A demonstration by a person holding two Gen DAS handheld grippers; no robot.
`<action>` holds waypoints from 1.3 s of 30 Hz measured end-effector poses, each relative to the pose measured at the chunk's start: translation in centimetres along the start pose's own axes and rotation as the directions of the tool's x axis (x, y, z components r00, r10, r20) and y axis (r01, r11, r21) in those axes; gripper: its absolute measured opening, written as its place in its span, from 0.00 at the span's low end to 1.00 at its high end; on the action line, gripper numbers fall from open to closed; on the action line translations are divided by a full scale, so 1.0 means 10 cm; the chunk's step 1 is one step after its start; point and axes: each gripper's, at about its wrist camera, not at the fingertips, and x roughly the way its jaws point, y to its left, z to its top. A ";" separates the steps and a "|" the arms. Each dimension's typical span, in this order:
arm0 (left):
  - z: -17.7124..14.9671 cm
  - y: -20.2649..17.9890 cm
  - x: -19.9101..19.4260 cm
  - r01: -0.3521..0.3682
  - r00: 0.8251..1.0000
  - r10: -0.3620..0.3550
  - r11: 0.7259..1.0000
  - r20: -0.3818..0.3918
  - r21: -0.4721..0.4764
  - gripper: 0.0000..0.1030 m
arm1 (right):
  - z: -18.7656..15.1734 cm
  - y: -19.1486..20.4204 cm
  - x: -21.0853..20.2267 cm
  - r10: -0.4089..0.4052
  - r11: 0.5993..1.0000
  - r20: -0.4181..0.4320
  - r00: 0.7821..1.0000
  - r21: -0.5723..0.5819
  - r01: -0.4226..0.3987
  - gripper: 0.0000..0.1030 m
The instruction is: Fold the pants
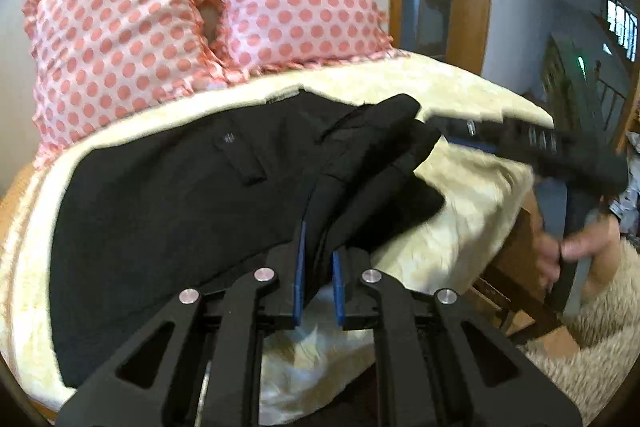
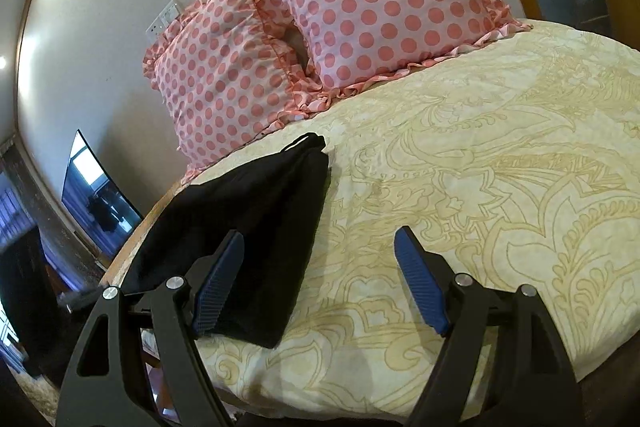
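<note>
While the left gripper [image 1: 319,259] clamps a bunched fold of the black pants [image 1: 180,195] between its blue pads [image 1: 299,279], the right gripper [image 2: 320,259] stands with its jaws wide apart and nothing between them, low over the cream bedspread [image 2: 480,187]. Only the left wrist view shows the grip itself: the cloth rises from the pads in a ridge, and beyond it the rest of the pants lies spread flat across the bed, a back pocket flap facing up. That view also catches the right gripper from the side, blurred, with a hand [image 1: 576,247] around its handle at the bed's edge. From the right wrist view the pants appear as a dark folded slab just beside the left-hand pad, lying on the bedspread. Two pink spotted pillows [image 2: 380,7] lean against the wall behind.
</note>
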 end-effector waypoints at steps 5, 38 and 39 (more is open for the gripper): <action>-0.10 -0.02 -0.04 0.023 0.999 -0.024 0.999 0.021 0.049 0.15 | 0.10 0.16 0.00 0.032 0.999 0.023 0.999 -0.039 -0.031 0.77; -0.38 1.18 -0.28 -0.126 0.991 0.130 0.933 -0.010 -0.338 0.97 | 0.39 0.66 1.01 -0.138 0.929 -0.221 0.965 -0.367 0.049 0.36; -0.38 1.18 -0.28 -0.125 0.992 0.129 0.933 -0.010 -0.338 0.97 | 0.38 0.69 1.01 -0.153 0.919 -0.213 0.965 -0.389 0.060 0.36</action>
